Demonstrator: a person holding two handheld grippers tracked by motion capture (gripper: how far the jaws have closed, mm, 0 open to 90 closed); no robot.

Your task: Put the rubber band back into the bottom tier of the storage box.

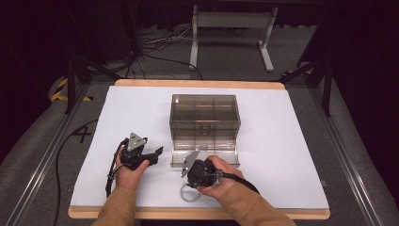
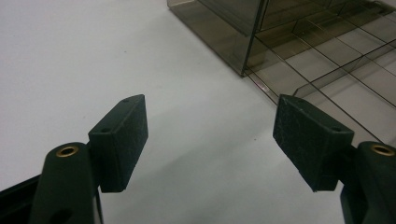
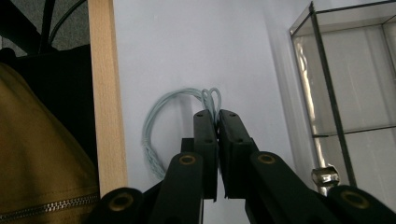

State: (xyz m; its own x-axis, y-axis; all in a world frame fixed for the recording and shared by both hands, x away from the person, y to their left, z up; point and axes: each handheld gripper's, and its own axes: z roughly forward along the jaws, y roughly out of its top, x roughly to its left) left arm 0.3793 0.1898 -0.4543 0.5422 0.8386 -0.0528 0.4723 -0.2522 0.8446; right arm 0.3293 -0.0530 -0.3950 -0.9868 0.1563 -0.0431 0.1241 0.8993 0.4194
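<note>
So the right gripper [image 3: 217, 116] is clamped on a pale blue coiled cord [image 3: 156, 122], pinched right at the loop ends so the rest hangs off to its side, near the table edge. The left gripper [image 2: 210, 140] sits wide open with nothing in it, aimed at the clear divided box [image 2: 322, 51] just ahead, probably ready to steady it

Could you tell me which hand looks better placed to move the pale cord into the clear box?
Right: the right gripper is already shut on the cord, beside the box. The left gripper is open, holding nothing.
</note>
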